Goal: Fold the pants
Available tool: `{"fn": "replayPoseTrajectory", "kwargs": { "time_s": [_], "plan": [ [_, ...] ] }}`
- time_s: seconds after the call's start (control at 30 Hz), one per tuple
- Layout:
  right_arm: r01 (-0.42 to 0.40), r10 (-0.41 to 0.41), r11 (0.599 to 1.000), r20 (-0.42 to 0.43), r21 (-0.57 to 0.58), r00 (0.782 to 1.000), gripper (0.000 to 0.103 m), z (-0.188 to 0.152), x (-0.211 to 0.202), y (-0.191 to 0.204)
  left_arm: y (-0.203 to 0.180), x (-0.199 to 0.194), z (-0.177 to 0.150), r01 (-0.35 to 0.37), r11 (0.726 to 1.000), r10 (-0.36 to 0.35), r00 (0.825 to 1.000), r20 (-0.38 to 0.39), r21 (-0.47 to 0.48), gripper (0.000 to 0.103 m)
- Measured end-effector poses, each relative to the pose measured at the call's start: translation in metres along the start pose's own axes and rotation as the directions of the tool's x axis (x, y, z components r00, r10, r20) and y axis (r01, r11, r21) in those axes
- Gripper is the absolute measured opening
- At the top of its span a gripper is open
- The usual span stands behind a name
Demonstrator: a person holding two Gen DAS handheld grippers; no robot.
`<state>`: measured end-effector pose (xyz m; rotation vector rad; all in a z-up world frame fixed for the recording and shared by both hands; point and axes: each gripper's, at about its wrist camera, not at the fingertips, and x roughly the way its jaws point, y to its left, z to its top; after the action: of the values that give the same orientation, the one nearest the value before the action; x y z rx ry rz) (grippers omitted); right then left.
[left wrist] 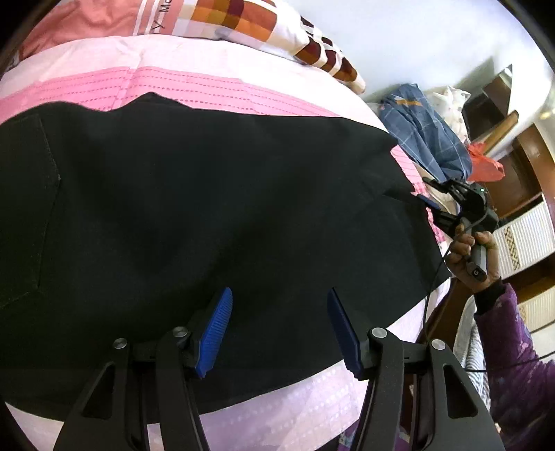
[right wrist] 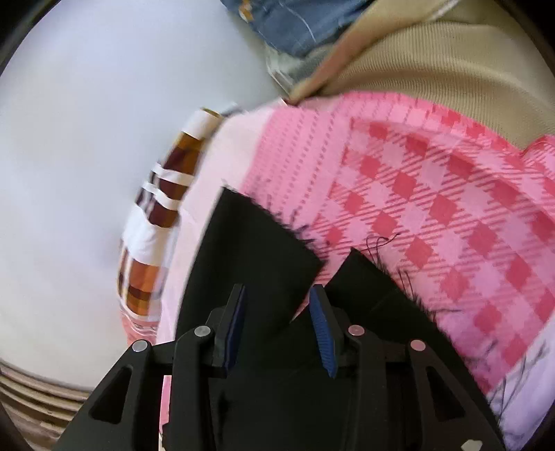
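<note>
1. Two tools over one pair of black pants (left wrist: 208, 208), spread flat on the pink bed sheet (left wrist: 194, 86); checked pillow (left wrist: 263, 24) beyond, blue plaid cloth (left wrist: 426, 135) off the bed's far side.
2. Left tool (left wrist: 277, 322) released, jaws apart above the dark fabric near the bed's near edge, nothing between the pads.
3. Right tool (right wrist: 277, 322) likewise released, jaws apart over the two frayed leg hems (right wrist: 249, 243), which lie split in a V on the pink checked sheet (right wrist: 451, 208).
4. Right hand (left wrist: 475, 253) gripping its handle, seen from the left wrist view at the far end of the pants.
5. Possibly some cloth brushing the right pads; motion blur too strong to say for sure.
6. Risks, by judgement: pinching only one hem, leaving the legs uneven in the fold; catching the sheet along with the pants; loose threads snagging on the ribbed pads; lifting both ends unevenly and dragging fabric off the bed edge.
</note>
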<state>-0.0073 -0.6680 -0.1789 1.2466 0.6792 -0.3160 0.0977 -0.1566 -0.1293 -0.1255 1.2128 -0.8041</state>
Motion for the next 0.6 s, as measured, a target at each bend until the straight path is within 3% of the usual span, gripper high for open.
{"fn": "replayPoseTrajectory", "kwargs": {
  "time_s": [0.03, 0.3, 0.37, 0.47, 0.6],
  "plan": [
    [0.029, -0.029, 1.0, -0.033, 0.009, 0.999, 0.035, 0.002, 0.008, -0.001, 0.0, -0.001, 0.0, -0.002, 1.0, 0.002, 1.0, -0.001, 0.002, 0.058],
    [-0.039, 0.04, 0.999, -0.058, 0.013, 0.998, 0.058, 0.013, 0.022, 0.002, 0.002, -0.002, 0.001, -0.005, 1.0, 0.004, 1.0, -0.015, -0.008, 0.058],
    [-0.074, 0.076, 0.997, -0.077, 0.025, 0.994, 0.058, 0.007, 0.024, 0.004, 0.001, 0.0, 0.002, -0.005, 1.0, 0.005, 1.0, -0.018, -0.01, 0.058],
    [-0.198, 0.211, 0.973, -0.121, 0.115, 0.97, 0.058, -0.007, 0.027, -0.003, 0.001, 0.001, 0.003, -0.008, 1.0, 0.008, 1.0, -0.022, -0.009, 0.058],
    [-0.179, 0.184, 0.981, -0.075, 0.075, 0.98, 0.05, -0.004, 0.024, -0.003, 0.001, 0.001, 0.004, -0.002, 1.0, 0.002, 1.0, -0.019, -0.014, 0.061]
  ]
}}
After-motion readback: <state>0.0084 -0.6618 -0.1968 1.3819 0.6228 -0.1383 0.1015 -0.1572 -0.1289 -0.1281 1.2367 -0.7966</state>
